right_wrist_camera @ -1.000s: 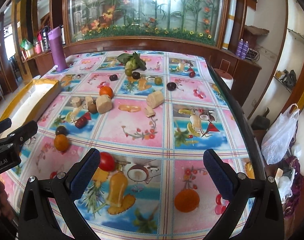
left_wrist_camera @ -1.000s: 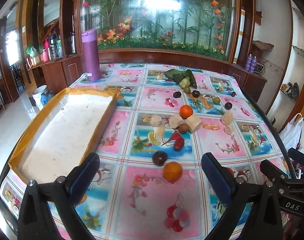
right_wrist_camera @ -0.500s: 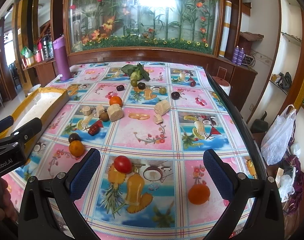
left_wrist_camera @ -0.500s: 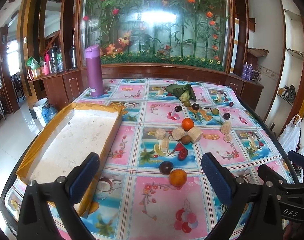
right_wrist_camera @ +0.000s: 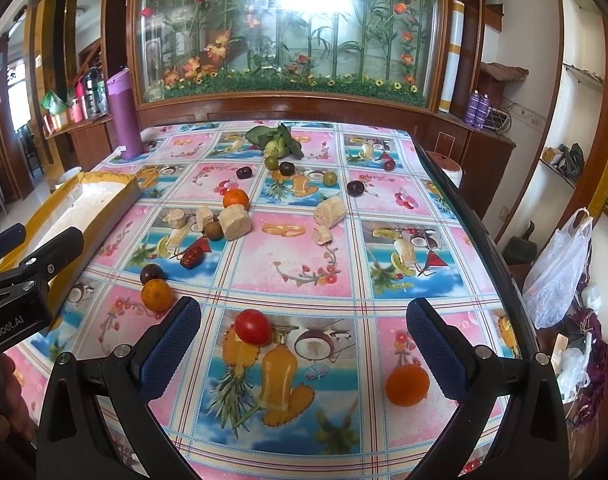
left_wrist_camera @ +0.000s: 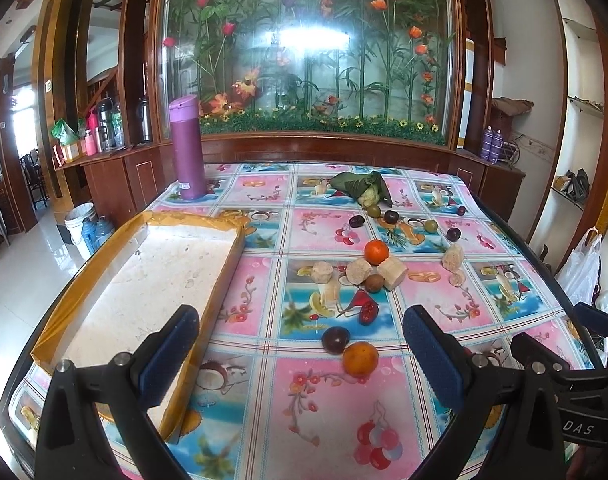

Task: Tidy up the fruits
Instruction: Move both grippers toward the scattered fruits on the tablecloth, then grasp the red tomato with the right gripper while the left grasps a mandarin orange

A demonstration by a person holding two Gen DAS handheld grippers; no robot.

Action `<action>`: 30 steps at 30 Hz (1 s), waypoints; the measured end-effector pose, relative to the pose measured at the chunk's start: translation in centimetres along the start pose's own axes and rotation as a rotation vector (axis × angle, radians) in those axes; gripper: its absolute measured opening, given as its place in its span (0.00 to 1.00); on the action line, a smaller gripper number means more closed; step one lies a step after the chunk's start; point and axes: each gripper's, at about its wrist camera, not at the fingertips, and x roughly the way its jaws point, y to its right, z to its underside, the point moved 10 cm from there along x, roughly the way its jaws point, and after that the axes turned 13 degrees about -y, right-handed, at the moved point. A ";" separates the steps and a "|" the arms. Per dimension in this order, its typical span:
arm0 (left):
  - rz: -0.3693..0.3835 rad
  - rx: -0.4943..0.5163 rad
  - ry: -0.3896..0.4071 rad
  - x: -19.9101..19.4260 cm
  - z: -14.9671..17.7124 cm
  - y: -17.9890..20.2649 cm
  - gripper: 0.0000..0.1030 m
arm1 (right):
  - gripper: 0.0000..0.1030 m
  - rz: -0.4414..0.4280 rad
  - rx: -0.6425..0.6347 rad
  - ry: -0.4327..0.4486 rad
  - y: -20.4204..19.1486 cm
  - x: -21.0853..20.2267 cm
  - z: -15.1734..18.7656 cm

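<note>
Both claws are spread wide and nothing is held in either: the left gripper [left_wrist_camera: 300,344] is poised above the near part of the table, the right gripper [right_wrist_camera: 304,338] above the near right part.

No fruit is seen in the tray [left_wrist_camera: 104,264], which lies at 9 o'clock in the left wrist view with its white floor bare, so the sorting is judged not yet begun. Everything is left to be done.

Closest to the left claw, an orange [left_wrist_camera: 359,357] is seen touching a dark plum [left_wrist_camera: 335,340] at about 12 o'clock between the fingers. In the right wrist view a red tomato [right_wrist_camera: 255,327] lies just beside the left finger at 11 o'clock, and a second orange [right_wrist_camera: 407,385] just beside the right finger at 3 o'clock.

Farther out, at 12 o'clock, a cluster is found: a third orange [left_wrist_camera: 376,251], a brown round fruit [left_wrist_camera: 373,282], a dark red fruit [left_wrist_camera: 368,312] and several pale cut chunks [left_wrist_camera: 391,273]. Beyond these, small dark and green fruits [left_wrist_camera: 391,216] are scattered near a leafy bundle [left_wrist_camera: 361,186].

A purple flask [left_wrist_camera: 188,148] stands at the far left corner of the patterned tablecloth [left_wrist_camera: 323,420]. A white plastic bag [right_wrist_camera: 559,276] hangs off the table at 3 o'clock.
</note>
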 end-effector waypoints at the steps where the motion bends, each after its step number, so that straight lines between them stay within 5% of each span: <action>1: -0.001 -0.002 -0.004 0.1 0.1 -0.1 1.00 | 1.00 0.002 -0.001 -0.004 0.0 0.1 0.1; 14: -0.053 -0.026 -0.101 2.3 2.1 -2.4 1.00 | 1.00 0.017 -0.109 -0.094 -0.7 2.9 1.4; 21: -0.096 0.018 -0.131 2.8 3.1 -2.7 1.00 | 0.98 -0.075 -0.220 -0.144 -3.2 5.2 1.4; 30: -0.089 0.064 -0.186 3.3 4.4 -1.8 1.00 | 0.54 -0.164 -0.253 -0.274 -4.5 8.8 2.3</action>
